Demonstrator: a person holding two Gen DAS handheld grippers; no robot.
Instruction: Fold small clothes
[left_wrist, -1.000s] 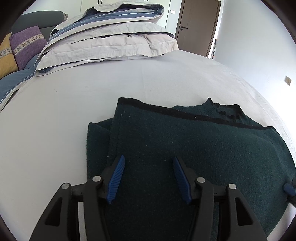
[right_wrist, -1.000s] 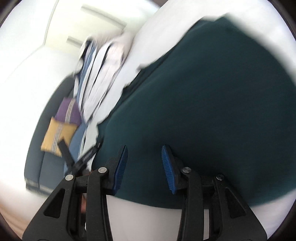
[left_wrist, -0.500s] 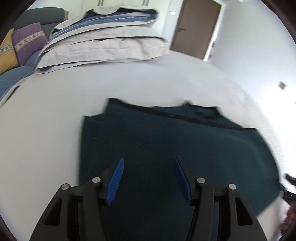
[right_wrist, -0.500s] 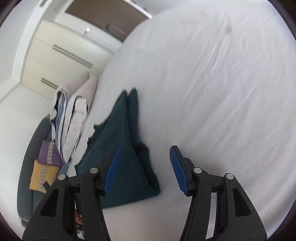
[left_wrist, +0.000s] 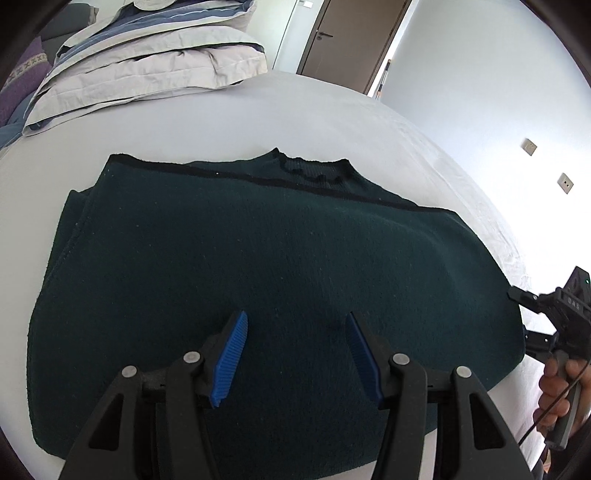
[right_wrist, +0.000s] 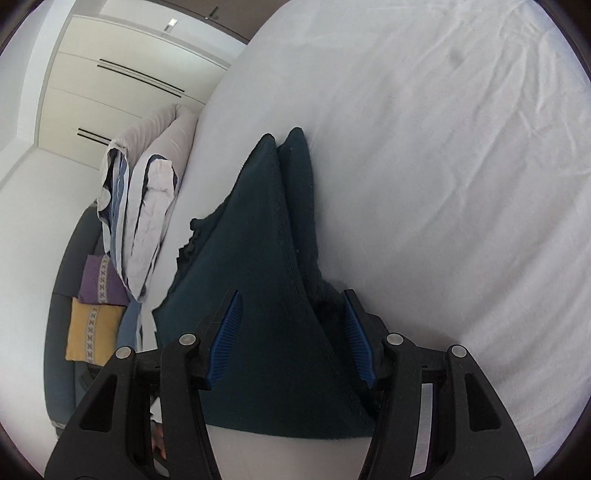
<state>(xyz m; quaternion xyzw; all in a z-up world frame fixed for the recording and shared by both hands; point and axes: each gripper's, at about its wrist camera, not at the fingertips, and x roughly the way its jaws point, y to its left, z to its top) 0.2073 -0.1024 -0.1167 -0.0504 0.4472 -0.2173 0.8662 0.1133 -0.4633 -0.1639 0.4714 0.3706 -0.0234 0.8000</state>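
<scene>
On white bed (left_wrist: 332, 110), folded sweater (left_wrist: 258, 258) lies crosswise, collar away.

Dark green knitted sweater (left_wrist: 258, 266), folded in half and lying flat on the white bed sheet (left_wrist: 184, 122). The upper layer spreads wide from left to right; its far edge carries a narrow black band that runs slightly aslant. Beyond that band, the ribbed collar (left_wrist: 314, 171) of the lower layer protrudes at the far middle. At the left edge a lower layer shows beside the top one. Seen from the right end, the stacked layers (right_wrist: 280, 236) lie one upon another, edges nearly aligned.
</scene>
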